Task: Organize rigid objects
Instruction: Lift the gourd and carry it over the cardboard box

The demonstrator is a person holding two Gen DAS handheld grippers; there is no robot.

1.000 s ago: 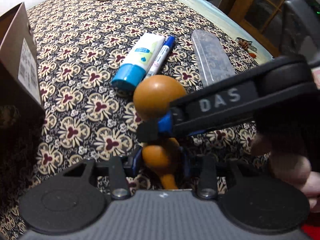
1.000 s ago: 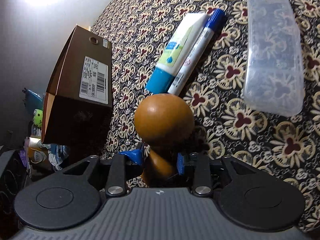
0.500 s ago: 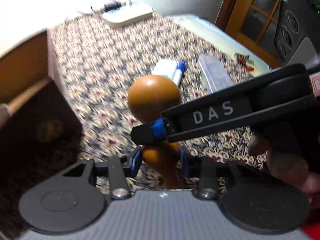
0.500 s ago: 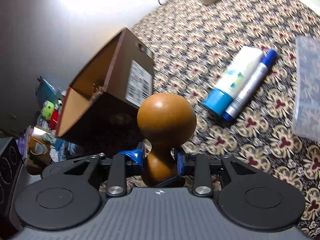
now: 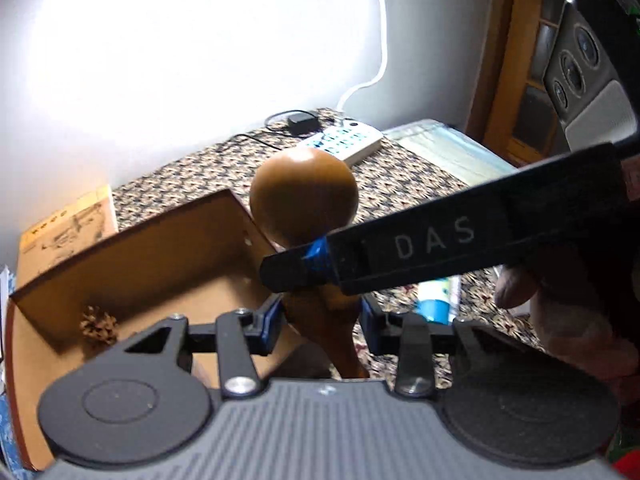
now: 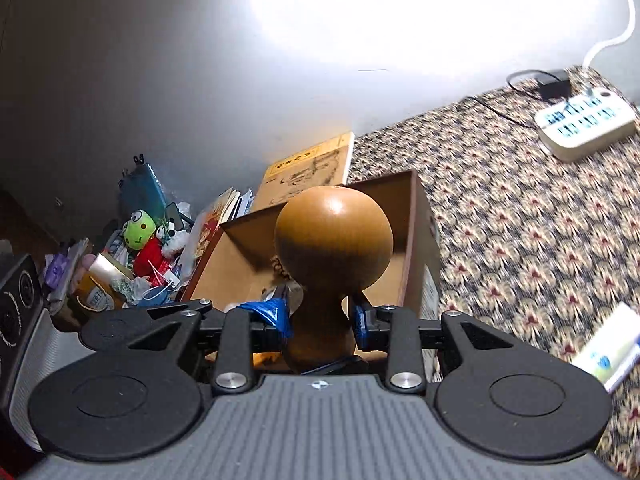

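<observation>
Both tongs (image 5: pixel 320 322) (image 6: pixel 320 320) grip gourd (image 6: pixel 334 236) — above box rim (image 5: pixel 132 232).

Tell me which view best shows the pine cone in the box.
Left wrist view: the pine cone lies unobstructed in the cardboard box's corner. In the right wrist view, the wooden gourd hides all but a sliver.

Left wrist view: mounted behind left gripper (image 5: pixel 320 318), facing forward and slightly down across patterned tablecloth (image 5: pixel 404 196) toward wall at 12 o'clock. Very near wooden gourd (image 5: pixel 304 204); open cardboard box (image 5: pixel 132 248) at 10 o'clock.

Right wrist view: mounted behind right gripper (image 6: pixel 320 320), facing forward over box (image 6: pixel 412 216), gourd (image 6: pixel 334 236) close at centre.

Shared: gourd, box, tablecloth (image 6: pixel 520 208), power strip (image 5: pixel 344 142) (image 6: pixel 586 126) at 1 to 2 o'clock.
</observation>
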